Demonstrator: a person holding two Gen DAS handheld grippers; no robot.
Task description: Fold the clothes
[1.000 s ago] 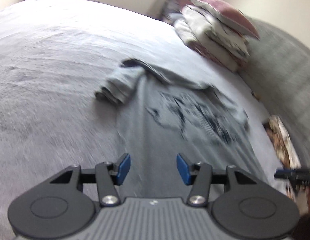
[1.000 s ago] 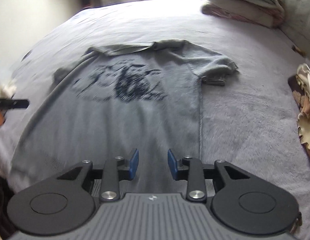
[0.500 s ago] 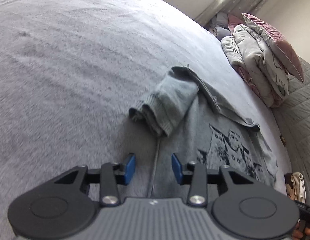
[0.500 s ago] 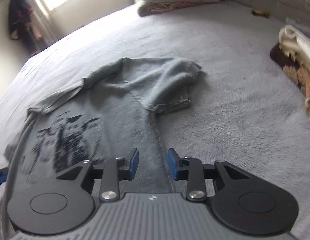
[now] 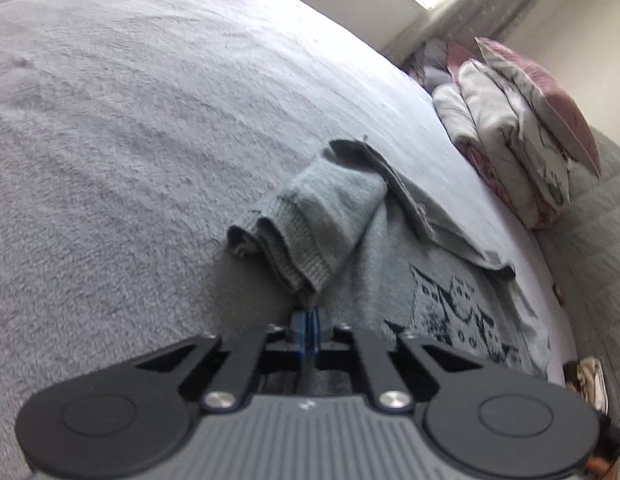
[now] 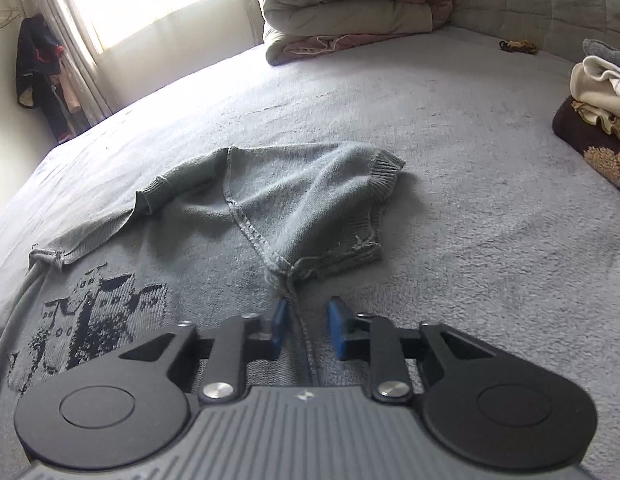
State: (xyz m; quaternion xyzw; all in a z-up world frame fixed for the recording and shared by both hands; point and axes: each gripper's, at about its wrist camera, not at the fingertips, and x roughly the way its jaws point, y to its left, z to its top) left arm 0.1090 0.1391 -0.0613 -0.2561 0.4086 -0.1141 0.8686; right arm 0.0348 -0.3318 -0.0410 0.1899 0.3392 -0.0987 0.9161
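Left hand-held gripper (image 5: 309, 330) pinched closed, right hand-held gripper (image 6: 307, 330) narrowing, pads apart

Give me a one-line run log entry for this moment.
phase: grasp side seams | left tool: shut on grey sweater | right tool: closing, seam between pads, gap visible | surface: bed

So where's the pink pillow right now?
In the left wrist view the pink pillow sits far right, on top of the folded bedding near the window, well beyond the grey sweater.

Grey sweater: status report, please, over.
Left gripper shut on sweater seam. Right gripper just been closing, seam between, not yet pinched. Nothing in the way.
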